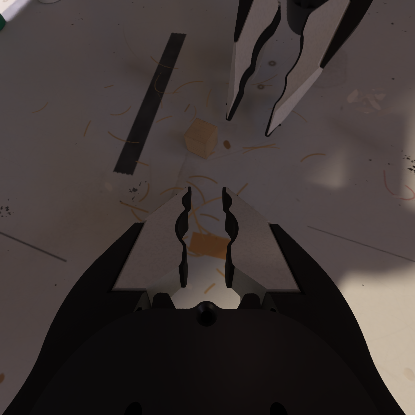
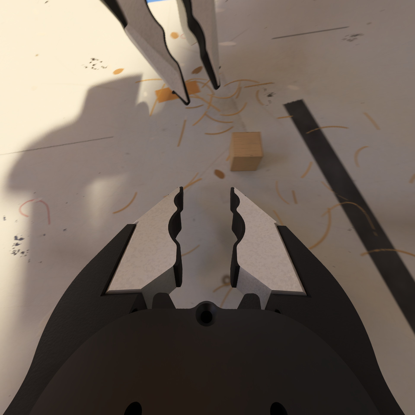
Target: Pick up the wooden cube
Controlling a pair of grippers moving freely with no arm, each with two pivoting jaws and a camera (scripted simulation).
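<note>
Between the fingers of the left tool (image 1: pixel 206 187) there's only bare surface (image 1: pixel 67 202) w/ orange scribbles; jaws parted a moderate gap, nothing held. Right tool (image 2: pixel 206 187) is likewise parted, a bit wider, also empty.

Wooden cube (image 1: pixel 201 138) sits on the surface ahead of the left tool's tips, roughly in line w/ the gap, clear of both fingers. From the left wrist view the right tool (image 1: pixel 247 126) comes down from the top, tips just beside the cube on its right, not touching it. In the right wrist view the cube (image 2: pixel 246 151) lies ahead and slightly right of the gap, one corner edge facing neither tool squarely; the left tool (image 2: pixel 202 95) hangs beyond it, tips above a flat orange patch (image 2: pixel 166 94).

Black tape strip (image 1: pixel 149 103) runs diagonally on the surface, left of the cube in the left view, right of it (image 2: pixel 350 179) in the right view, apart from the cube. Small brown oval spot (image 2: pixel 219 174) lies near the cube. Dark speckles, thin pencil lines and a pink squiggle (image 2: pixel 36 207) mark the pale surface. Green object's edge (image 1: pixel 1 22) shows at far upper left, too cropped to ID.
</note>
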